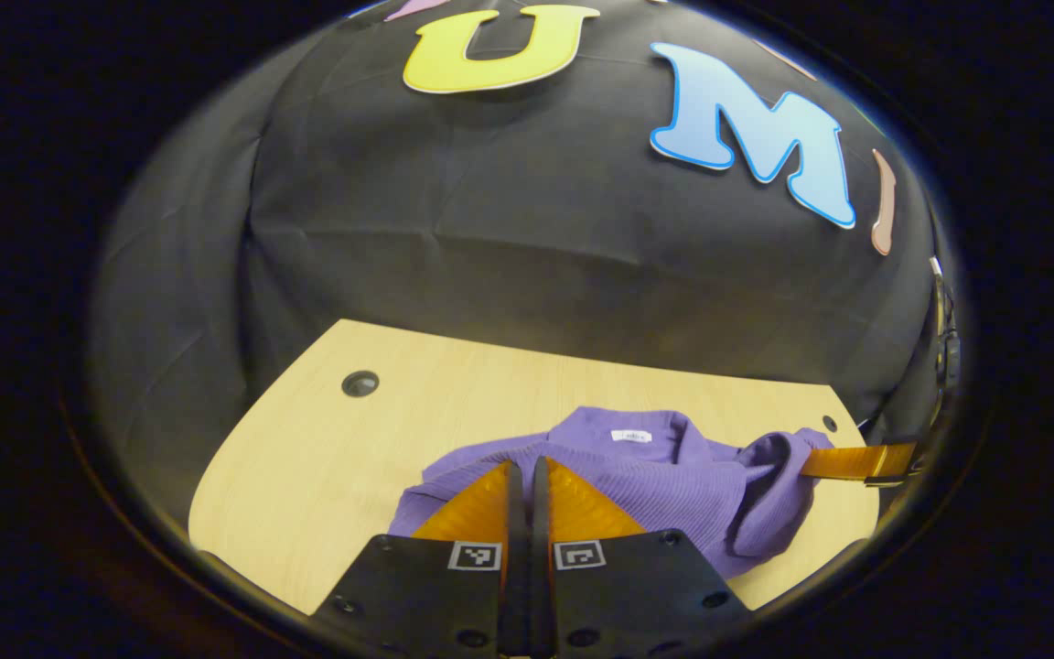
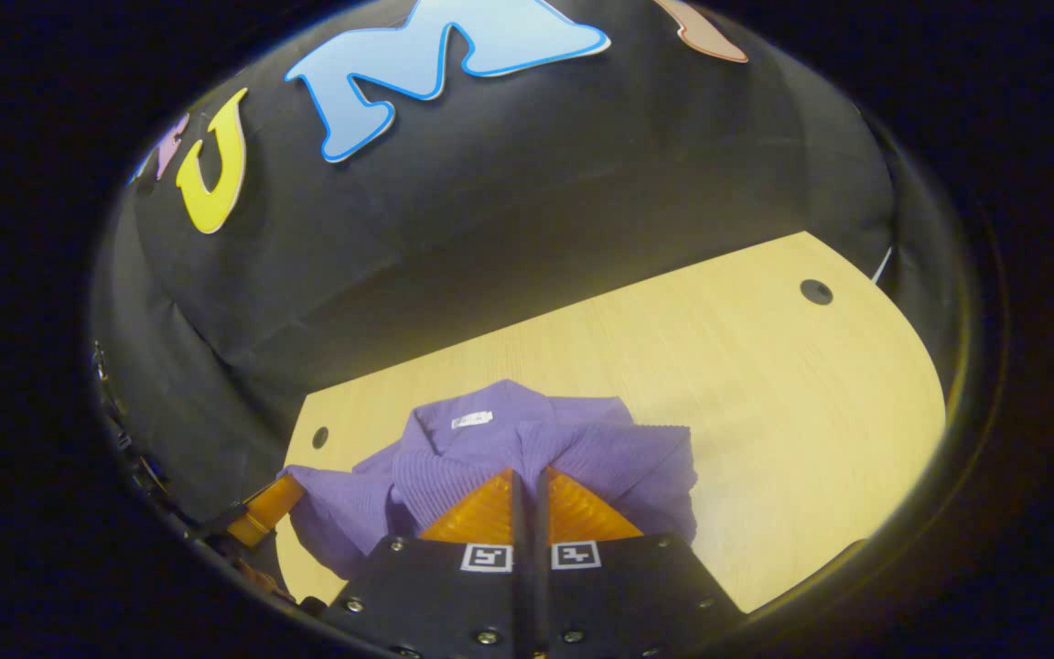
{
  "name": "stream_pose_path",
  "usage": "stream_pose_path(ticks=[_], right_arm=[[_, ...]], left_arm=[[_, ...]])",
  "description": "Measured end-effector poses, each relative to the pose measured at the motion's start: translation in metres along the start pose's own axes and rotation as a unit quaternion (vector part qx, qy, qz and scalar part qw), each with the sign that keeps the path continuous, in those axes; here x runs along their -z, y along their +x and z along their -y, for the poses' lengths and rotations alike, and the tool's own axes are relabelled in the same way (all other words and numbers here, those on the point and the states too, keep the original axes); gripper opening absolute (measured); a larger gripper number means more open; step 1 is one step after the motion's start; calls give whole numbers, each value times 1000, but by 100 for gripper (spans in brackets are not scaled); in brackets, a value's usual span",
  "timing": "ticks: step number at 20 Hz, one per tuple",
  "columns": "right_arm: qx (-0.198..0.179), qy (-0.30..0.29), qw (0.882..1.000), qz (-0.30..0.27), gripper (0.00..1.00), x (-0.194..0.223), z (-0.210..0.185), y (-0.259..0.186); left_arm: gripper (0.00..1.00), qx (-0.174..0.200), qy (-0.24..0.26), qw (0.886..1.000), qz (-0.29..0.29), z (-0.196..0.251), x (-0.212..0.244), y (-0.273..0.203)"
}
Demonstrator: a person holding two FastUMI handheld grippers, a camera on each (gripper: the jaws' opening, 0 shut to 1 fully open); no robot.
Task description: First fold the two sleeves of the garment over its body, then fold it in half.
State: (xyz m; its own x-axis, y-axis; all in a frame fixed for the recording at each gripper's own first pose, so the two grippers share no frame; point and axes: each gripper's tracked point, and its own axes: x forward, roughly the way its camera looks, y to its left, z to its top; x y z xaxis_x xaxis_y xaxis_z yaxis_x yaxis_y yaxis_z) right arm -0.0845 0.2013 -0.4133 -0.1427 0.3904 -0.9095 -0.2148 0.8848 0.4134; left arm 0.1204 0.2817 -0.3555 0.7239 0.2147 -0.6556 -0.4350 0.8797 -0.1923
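Purple knitwear, a ribbed garment (image 1: 637, 476), lies bunched on the pale wooden bench (image 1: 326, 458), its collar with a small white label (image 1: 629, 436) turned toward the black cloth wall. In the left gripper view it sits low and a little toward four o'clock of the bench's middle, near the front edge. The left tongs (image 1: 527, 476) have their two fingers drawn together with hardly a slit between them, tips down on the near hem of the cloth; whether any fabric is pinched between them I cannot tell. Out at three o'clock in that view the other tongs (image 1: 847, 460) reach in from the side, and one sleeve (image 1: 779, 476) is lifted and draped off their tip, hanging in a loose fold over the body.

From the right gripper view the garment (image 2: 527, 439) lies at six o'clock, close to the bench's (image 2: 765, 384) near corner, the label (image 2: 471, 419) facing the wall. The right tongs (image 2: 530, 485) are likewise closed together, tips at the ribbed cloth bunched before them. At eight o'clock a finger of the left tongs (image 2: 262, 517) shows at the edge, touching a limp flap of purple fabric that spills toward it. A dark round hole (image 2: 816, 292) marks the bench at two o'clock, well apart from the garment.
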Motion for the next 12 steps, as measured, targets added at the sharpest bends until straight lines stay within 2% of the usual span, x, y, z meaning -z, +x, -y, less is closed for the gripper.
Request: stream_pose_path(ticks=[3, 6, 12], right_arm=[[-1, 0, 1000, 5, 1, -15, 1, 30], [5, -1, 1000, 4, 1, -21, 7, 61], [14, 5, 1000, -7, 1, -18, 22, 111]], left_arm=[[7, 6, 20, 1000, 22, 6, -18, 33], [7, 9, 31, 999, 20, 13, -20, 65], [7, 5, 56, 998, -8, 15, 9, 116]])
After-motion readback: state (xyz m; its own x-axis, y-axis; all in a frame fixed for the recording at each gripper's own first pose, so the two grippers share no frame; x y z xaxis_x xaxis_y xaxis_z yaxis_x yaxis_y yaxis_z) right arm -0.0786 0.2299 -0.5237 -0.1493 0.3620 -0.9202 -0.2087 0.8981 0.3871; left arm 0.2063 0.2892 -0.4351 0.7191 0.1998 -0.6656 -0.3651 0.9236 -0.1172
